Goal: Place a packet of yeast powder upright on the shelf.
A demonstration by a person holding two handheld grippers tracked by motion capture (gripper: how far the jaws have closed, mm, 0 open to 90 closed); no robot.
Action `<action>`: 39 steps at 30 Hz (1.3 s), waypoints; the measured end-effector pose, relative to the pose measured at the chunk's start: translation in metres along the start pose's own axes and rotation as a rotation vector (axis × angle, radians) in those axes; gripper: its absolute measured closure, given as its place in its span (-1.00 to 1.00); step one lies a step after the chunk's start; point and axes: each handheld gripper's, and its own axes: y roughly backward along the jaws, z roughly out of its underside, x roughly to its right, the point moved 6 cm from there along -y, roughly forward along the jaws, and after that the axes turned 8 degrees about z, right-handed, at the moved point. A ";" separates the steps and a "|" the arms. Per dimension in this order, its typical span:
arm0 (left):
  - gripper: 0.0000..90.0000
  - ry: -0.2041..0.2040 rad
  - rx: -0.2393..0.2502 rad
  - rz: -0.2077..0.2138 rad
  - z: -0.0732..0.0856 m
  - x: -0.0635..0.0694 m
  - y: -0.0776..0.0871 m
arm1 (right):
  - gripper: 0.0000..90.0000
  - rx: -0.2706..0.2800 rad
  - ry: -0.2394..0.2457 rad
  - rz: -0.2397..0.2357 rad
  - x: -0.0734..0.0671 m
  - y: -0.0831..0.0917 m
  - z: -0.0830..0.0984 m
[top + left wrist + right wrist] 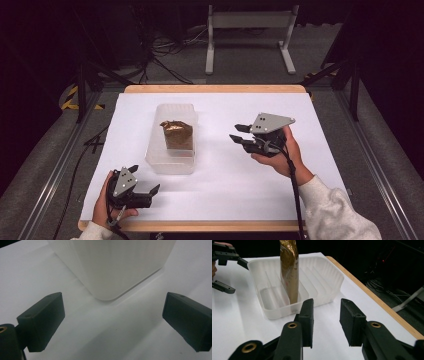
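A translucent plastic tray (169,162) lies left of centre on the white table, and a gold-brown foil packet (176,134) stands upright inside it. My left gripper (145,178) rests near the front left edge, open, pointing at the tray's near corner (112,267); its jaws (112,320) stand wide with nothing between them. My right gripper (235,132) hovers to the right of the tray and faces it. Its jaws (325,307) stand partly apart, open and empty. From there the packet (289,270) rises from the ribbed tray (329,277), and the left gripper (227,271) shows beyond.
The white sheet (220,175) covers a wooden tabletop whose edge (372,295) runs close on the far side. A white metal stand (250,35) and cables (165,50) are on the floor behind. Metal rails (55,165) flank the table.
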 end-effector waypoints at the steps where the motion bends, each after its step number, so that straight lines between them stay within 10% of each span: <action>1: -0.89 -0.002 -0.002 0.001 0.000 0.000 0.000 | 0.40 -0.002 0.000 0.001 0.001 0.001 0.002; 25: -0.89 -0.002 -0.008 -0.001 0.000 0.000 -0.001 | -0.12 -0.071 0.006 0.120 0.019 0.034 0.064; 39: -0.89 0.000 -0.010 -0.001 0.000 0.000 -0.002 | -0.52 -0.048 -0.085 0.186 0.033 0.051 0.104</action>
